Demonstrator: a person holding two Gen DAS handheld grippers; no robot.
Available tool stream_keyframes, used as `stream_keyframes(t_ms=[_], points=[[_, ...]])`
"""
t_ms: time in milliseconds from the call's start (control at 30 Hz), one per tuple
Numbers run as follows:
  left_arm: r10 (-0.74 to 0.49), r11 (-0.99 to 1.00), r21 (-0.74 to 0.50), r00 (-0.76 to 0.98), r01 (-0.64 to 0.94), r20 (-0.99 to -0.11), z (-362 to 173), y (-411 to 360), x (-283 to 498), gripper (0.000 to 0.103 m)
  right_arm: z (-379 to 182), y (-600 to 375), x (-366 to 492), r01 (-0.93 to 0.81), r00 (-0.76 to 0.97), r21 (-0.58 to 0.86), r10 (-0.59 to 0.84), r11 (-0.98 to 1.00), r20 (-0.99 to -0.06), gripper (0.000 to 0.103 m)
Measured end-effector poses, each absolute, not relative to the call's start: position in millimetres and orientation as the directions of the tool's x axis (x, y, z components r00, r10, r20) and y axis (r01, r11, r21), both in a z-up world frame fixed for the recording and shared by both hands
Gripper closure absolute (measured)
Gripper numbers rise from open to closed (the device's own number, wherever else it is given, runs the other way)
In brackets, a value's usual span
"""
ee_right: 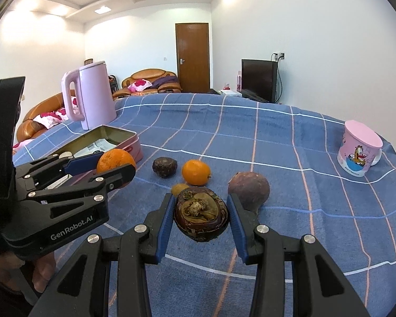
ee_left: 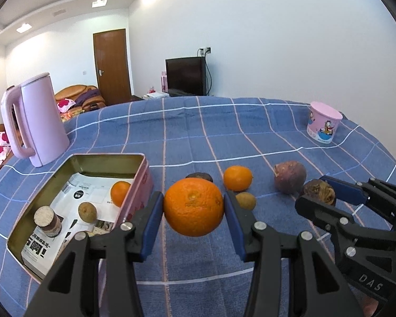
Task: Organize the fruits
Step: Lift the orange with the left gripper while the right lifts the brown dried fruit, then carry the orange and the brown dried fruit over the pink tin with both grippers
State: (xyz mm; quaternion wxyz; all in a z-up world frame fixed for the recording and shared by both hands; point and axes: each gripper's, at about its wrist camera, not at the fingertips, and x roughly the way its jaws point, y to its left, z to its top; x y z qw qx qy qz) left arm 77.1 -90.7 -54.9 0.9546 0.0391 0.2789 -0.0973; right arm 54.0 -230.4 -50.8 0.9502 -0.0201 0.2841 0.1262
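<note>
My left gripper [ee_left: 194, 207] is shut on a large orange [ee_left: 193, 207], held above the cloth just right of the pink tin [ee_left: 145, 182]. The tin holds a small orange [ee_left: 119, 193], a brown kiwi-like fruit [ee_left: 87, 211] and a short cylinder [ee_left: 48, 220] on printed paper. My right gripper [ee_right: 200, 215] is shut on a dark wrinkled purple fruit [ee_right: 201, 215], lifted off the table. On the cloth lie a small orange [ee_right: 196, 172], a dark round fruit [ee_right: 164, 167], a small brown fruit [ee_right: 179, 189] and a round purple fruit [ee_right: 248, 190].
A pink kettle [ee_left: 37, 119] stands behind the tin at the left. A pink cartoon cup [ee_right: 359, 149] sits upside down at the far right of the blue checked tablecloth [ee_right: 250, 137]. A person's hand [ee_right: 43, 274] holds the left gripper [ee_right: 116, 170].
</note>
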Motion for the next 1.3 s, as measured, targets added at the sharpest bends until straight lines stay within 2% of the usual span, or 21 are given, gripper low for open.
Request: stream_keyframes(t_ms=[1300], points=[[-0.142, 0.984, 0.034, 0.886, 0.175, -0.442, -45, -86, 58, 0.054, -39, -240, 30, -0.234, 0.881, 0.044, 0.231, 0.971, -0.413, 0.061]])
